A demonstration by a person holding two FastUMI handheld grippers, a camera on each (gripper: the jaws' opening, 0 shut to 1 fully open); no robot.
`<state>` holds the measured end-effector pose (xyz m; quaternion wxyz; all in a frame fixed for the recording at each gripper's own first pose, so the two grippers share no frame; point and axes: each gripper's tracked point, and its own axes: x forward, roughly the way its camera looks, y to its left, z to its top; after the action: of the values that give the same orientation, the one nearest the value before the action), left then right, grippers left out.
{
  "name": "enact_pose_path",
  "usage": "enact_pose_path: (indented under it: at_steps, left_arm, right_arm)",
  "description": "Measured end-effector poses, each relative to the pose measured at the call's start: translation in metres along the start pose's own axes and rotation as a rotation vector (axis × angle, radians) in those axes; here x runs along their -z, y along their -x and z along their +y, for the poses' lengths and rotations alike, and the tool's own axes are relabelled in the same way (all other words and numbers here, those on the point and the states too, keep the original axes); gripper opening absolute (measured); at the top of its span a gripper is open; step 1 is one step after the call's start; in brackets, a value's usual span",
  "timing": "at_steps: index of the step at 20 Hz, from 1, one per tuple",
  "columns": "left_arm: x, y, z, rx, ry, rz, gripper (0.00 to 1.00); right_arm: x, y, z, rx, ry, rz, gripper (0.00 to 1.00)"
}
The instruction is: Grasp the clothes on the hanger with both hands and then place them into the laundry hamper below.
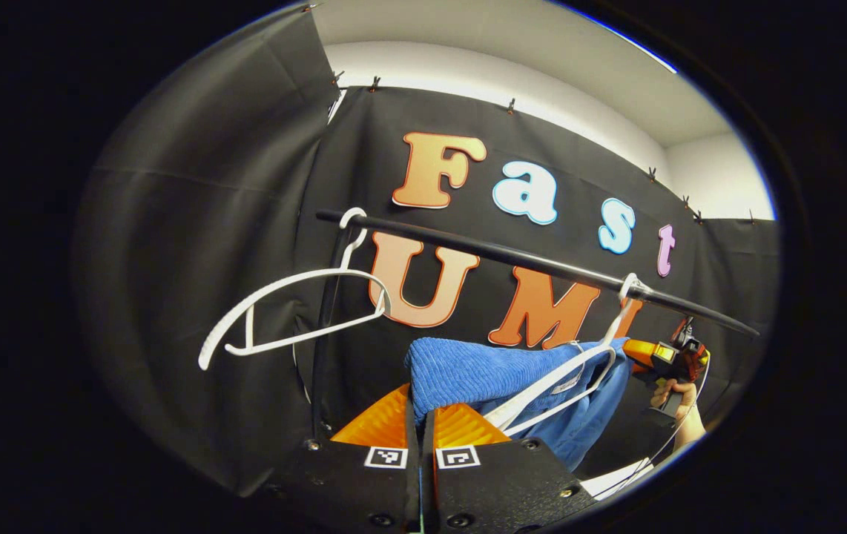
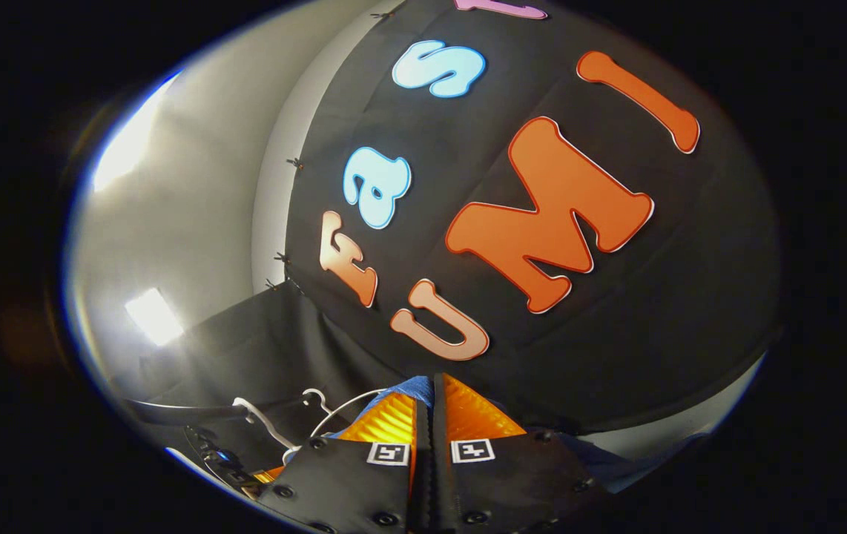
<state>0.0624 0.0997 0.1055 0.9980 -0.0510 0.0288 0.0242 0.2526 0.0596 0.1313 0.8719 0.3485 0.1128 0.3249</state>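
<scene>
On rail (image 1: 512, 256): left hand-held gripper (image 1: 421, 415) pinches blue garment (image 1: 483, 374); right hand-held gripper (image 2: 431, 415) closed, hold unclear.

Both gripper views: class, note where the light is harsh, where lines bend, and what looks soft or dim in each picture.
Left gripper view: the straight black rail bows from fisheye distortion; the ceiling strip glares white; the blue garment and white hanger are sharp and evenly lit. Right gripper view: two ceiling lights bloom into glare at the left; the rail near the bottom edge is dim and soft.
</scene>
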Motion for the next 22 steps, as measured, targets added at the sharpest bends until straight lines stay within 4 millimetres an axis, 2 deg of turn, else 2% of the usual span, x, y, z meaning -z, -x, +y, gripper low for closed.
enact_pose_path:
  at_steps: [11, 15, 17, 20, 22]
  left_arm:
    - [0.008, 0.003, 0.005, 0.079, 0.078, -0.018, 0.01]
    - [0.026, 0.000, 0.009, 0.099, 0.147, 0.019, 0.01]
    - [0.034, -0.002, 0.016, 0.082, 0.122, 0.036, 0.01]
    - [0.064, 0.007, 0.019, 0.060, 0.120, 0.081, 0.01]
    - [0.075, 0.012, 0.017, 0.060, 0.133, 0.076, 0.01]
  right_arm:
    - [0.018, -0.002, -0.016, 0.040, 0.023, 0.074, 0.07]
    - [0.023, 0.001, -0.020, 0.046, 0.028, 0.106, 0.07]
    - [0.030, 0.001, -0.027, 0.066, 0.054, 0.125, 0.07]
    - [0.042, 0.008, -0.036, 0.086, 0.067, 0.146, 0.07]
    - [0.042, 0.009, -0.038, 0.081, 0.058, 0.145, 0.07]
